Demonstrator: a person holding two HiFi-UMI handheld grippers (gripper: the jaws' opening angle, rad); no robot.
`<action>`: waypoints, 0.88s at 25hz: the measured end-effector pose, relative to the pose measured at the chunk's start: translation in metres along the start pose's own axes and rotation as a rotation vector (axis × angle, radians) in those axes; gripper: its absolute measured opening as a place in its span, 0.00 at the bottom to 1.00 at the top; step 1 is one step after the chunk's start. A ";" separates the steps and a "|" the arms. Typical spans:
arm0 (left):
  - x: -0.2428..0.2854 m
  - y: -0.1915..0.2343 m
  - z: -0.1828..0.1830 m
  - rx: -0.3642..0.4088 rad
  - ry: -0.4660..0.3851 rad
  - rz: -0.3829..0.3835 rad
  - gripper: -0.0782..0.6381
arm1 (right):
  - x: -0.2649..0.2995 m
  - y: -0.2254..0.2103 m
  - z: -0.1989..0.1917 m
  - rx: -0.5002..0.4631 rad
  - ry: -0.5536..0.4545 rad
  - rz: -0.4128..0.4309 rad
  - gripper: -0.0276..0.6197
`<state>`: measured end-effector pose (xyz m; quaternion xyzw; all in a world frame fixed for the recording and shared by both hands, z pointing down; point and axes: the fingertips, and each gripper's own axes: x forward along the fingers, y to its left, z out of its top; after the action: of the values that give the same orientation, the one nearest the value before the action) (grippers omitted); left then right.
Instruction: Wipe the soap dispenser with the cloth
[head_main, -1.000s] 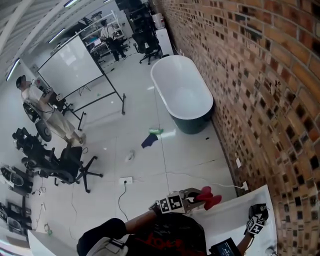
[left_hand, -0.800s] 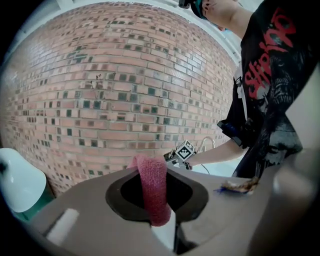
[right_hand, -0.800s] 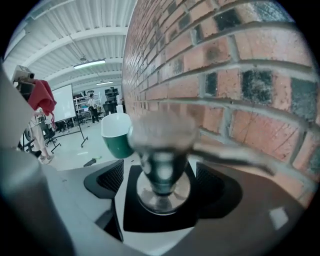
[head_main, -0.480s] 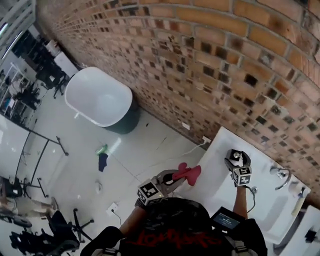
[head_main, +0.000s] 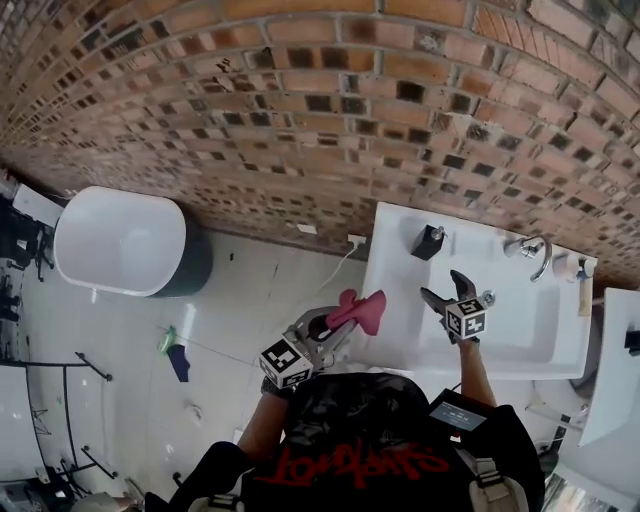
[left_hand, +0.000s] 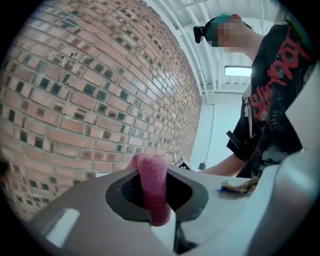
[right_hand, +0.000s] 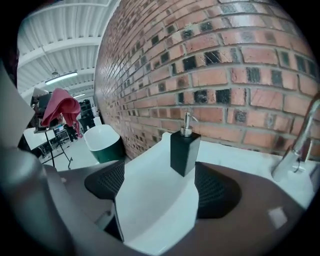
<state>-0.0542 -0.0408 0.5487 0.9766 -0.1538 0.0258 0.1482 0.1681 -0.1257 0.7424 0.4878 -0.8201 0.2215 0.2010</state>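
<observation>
The soap dispenser (head_main: 428, 241), a black square bottle with a silver pump, stands on the sink's back left corner by the brick wall. In the right gripper view the dispenser (right_hand: 184, 150) is ahead of the pads, untouched. My right gripper (head_main: 447, 290) (right_hand: 157, 187) hovers over the basin just in front of it. Its jaws have just opened wide, then eased in slightly, with nothing between them. My left gripper (head_main: 335, 322) (left_hand: 156, 200) is shut on the pink cloth (head_main: 358, 310) (left_hand: 152, 187) at the sink's left edge. The cloth (right_hand: 60, 107) also shows far left in the right gripper view.
The white sink (head_main: 520, 335) carries a chrome faucet (head_main: 530, 250) at the back right. A brick wall (head_main: 300, 110) runs behind it. A white bathtub (head_main: 120, 240) stands left on the floor, with a blue rag (head_main: 178, 360) lying near it.
The head view swung from the floor and bathtub up to the wall and sink. My right gripper moved over the basin toward the dispenser. My left gripper turned with the cloth still held.
</observation>
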 end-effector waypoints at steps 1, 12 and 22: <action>-0.004 0.000 -0.001 -0.003 -0.002 -0.002 0.18 | -0.003 0.003 -0.002 0.013 -0.002 -0.005 0.70; -0.028 -0.004 -0.001 -0.043 -0.054 0.002 0.18 | -0.046 0.053 0.026 -0.046 -0.088 -0.020 0.65; 0.034 -0.052 -0.038 -0.093 0.011 -0.382 0.18 | -0.236 0.160 0.094 0.155 -0.453 -0.039 0.05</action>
<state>-0.0066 0.0077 0.5737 0.9799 0.0340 -0.0048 0.1964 0.1196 0.0577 0.5095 0.5550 -0.8151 0.1647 -0.0219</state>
